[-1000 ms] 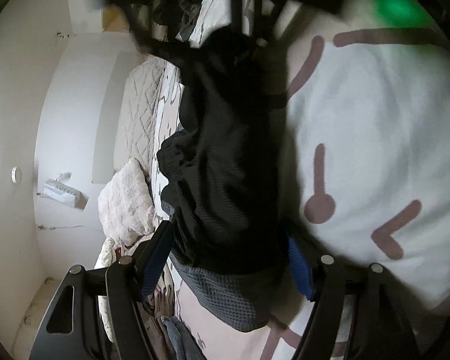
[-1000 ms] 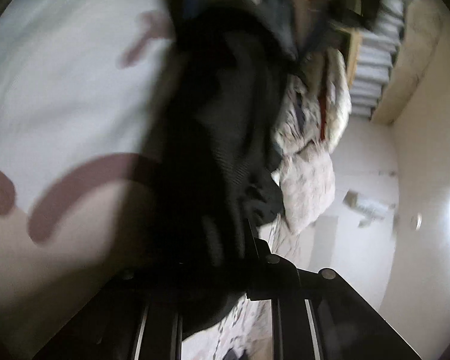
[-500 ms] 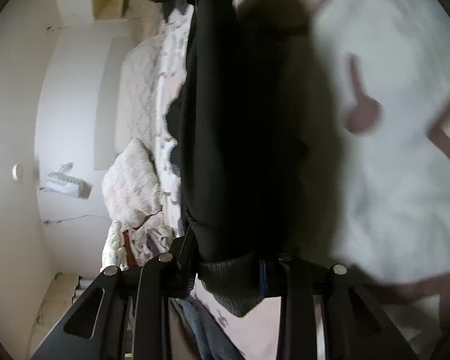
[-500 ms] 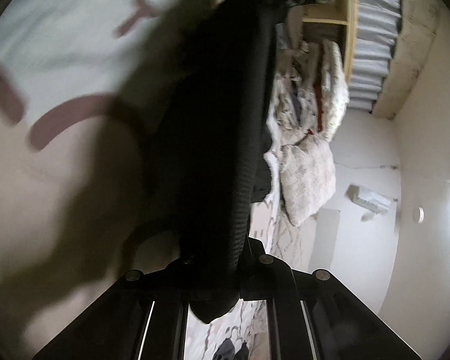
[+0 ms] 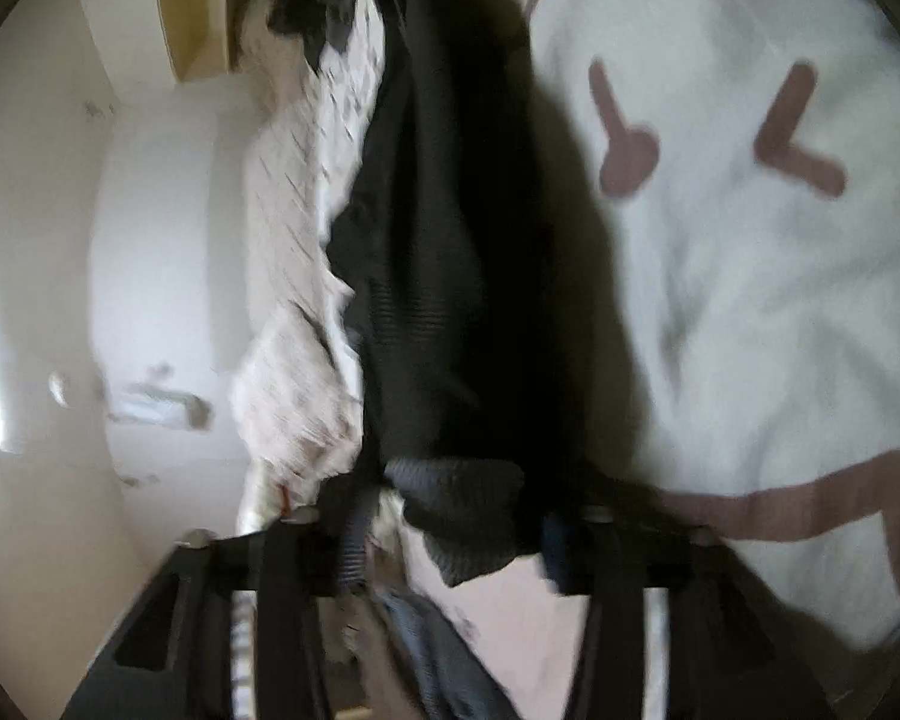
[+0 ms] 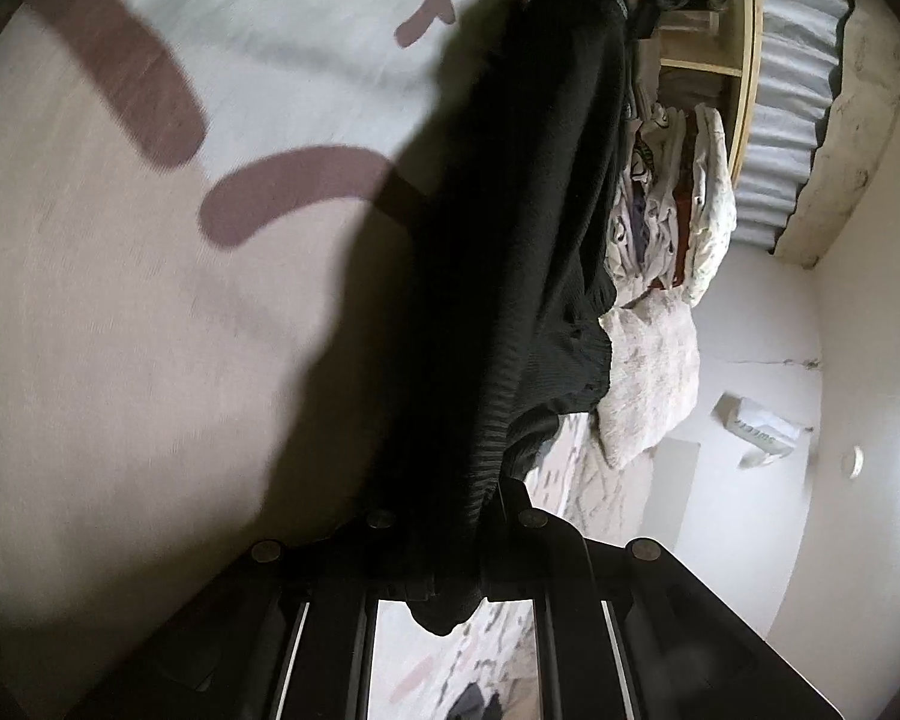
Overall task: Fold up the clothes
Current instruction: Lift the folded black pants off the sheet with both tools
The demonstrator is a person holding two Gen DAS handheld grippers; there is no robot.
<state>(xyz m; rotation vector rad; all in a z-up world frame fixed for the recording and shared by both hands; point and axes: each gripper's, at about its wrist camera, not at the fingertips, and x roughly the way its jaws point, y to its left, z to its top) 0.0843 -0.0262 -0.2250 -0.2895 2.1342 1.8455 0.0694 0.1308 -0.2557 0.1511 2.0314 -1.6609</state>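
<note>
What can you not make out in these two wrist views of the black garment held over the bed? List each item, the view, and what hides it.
- Type of black garment: both views; it hangs bunched in dark folds.
- Left gripper grip: left view; jaws opening, motion blur, cloth covers the pads.
- Right gripper pads: right view; cloth wraps them.
- Far end of garment: both views; cut off at the top edge.
- Label on white box: right view; too small.

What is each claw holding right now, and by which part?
Both have the black knit garment. The right claw is shut on one end; the left claw, jaws opening, has the grey-ribbed end between them.
</note>
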